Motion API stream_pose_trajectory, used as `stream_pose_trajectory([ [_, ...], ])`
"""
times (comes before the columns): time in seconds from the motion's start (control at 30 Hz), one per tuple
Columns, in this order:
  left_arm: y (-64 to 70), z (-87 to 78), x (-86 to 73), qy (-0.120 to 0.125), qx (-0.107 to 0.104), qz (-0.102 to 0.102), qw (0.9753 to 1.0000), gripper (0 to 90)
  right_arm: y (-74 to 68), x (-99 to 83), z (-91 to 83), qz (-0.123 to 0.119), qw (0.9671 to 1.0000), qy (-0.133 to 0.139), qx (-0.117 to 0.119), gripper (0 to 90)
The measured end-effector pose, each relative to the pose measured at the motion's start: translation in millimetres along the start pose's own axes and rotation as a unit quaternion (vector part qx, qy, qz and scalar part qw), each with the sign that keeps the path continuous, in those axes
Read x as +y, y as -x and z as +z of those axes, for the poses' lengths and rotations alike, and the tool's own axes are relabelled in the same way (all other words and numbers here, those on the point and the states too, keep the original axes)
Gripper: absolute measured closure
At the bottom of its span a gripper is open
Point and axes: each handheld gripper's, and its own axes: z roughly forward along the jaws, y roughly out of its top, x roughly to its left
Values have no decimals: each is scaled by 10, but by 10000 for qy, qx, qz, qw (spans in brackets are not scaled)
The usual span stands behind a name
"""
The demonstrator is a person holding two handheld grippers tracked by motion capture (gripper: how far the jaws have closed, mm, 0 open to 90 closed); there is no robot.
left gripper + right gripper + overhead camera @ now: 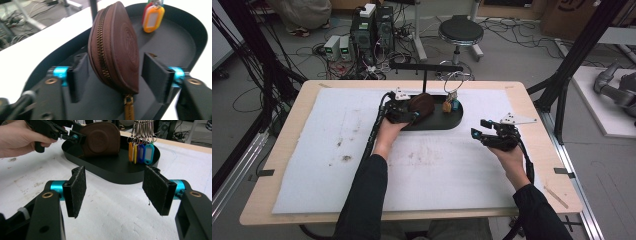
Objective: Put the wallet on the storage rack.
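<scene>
Brown zip pouch (113, 47) stands on edge in the black tray (180, 42), between the left gripper (113, 72)'s open jaws, zipper toward camera; right gripper (115, 187) open, empty, well apart over table (432, 170).

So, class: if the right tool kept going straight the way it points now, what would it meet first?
The right tool, open, points over bare white mat at the black tray. It would likely meet the tray's near wall first, though if held higher than it looks, it could pass over toward the key tags.
</scene>
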Motion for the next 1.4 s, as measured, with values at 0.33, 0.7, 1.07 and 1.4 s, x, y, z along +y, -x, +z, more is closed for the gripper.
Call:
stream_pose_trajectory([
  [0.33, 15, -574, -63, 740, 20, 74, 9972, 292, 11, 0, -10, -14, 10000, 14, -18, 366],
  [0.7, 175, -1265, -324, 1257, -308, 99, 9915, 285, 42, -1, -59, 20, 9999, 71, -99, 362],
  [1.07, 83, -1676, -763, 1444, -233, -253, 9889, 254, 62, 2, -66, 39, 9998, 147, -139, 325],
  [1.4, -81, -1726, -918, 1506, -179, -431, 9875, 242, 90, -2, -41, 53, 9998, 112, -176, 278],
])
